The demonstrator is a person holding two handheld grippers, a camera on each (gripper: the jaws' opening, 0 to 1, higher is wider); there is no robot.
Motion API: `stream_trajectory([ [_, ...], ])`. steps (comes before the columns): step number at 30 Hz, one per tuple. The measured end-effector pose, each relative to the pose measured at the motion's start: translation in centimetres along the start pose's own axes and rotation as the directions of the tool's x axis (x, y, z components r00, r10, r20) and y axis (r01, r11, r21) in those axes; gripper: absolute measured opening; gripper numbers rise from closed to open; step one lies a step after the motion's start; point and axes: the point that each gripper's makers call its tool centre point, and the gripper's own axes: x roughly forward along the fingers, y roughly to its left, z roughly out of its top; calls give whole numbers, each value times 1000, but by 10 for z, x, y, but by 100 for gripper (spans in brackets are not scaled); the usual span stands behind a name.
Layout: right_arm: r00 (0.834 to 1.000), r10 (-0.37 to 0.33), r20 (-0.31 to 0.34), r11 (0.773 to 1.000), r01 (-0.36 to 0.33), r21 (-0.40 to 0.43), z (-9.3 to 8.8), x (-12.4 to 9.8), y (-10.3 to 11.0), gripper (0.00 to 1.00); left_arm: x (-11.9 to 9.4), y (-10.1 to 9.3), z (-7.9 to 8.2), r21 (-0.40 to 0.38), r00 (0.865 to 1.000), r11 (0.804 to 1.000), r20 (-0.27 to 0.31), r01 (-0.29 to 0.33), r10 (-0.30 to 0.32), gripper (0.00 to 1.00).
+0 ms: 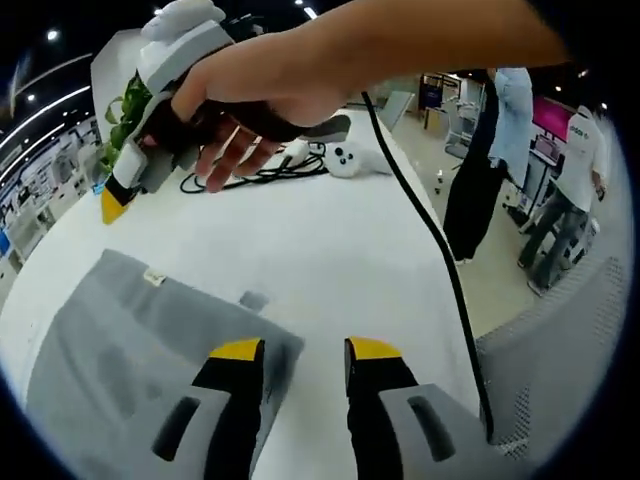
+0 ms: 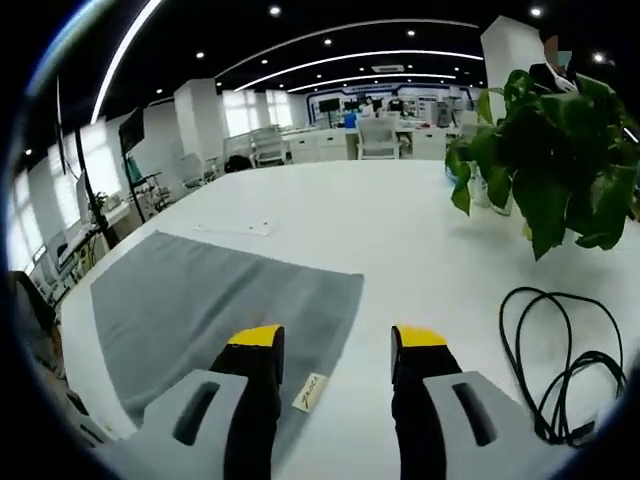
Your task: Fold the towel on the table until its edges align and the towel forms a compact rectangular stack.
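My left gripper [image 1: 304, 350] has its yellow-tipped jaws apart, gripping nothing, poised over the near corner of the flat grey cloth towel [image 1: 120, 340]. The towel lies spread on the white table [image 1: 330, 250] and extends left of the jaws in the left gripper view.

My right gripper [image 2: 338, 338] is likewise parted and empty. Its left jaw overlaps the towel [image 2: 210, 290] edge by the small label [image 2: 310, 392]. The towel's long axis runs away to the left.

In my judgement both grippers stand at the same edge. A black cable [image 2: 560, 370] lies further right.
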Motion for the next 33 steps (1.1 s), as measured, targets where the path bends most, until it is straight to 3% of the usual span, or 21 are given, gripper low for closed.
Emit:
stream_trajectory([
  [11,1000,-26,4,996,25,90,2,19,-16,42,13,5,-17,15,998,1000,-63,-5,6,26],
  [21,999,-49,-1,980,49,195,-5,35,-15,40,15,16,-8,-29,999,999,-38,-35,34,14],
  [33,999,-46,-4,979,46,199,6,86,-10,36,21,15,-3,2,999,999,-32,-37,37,7],
])
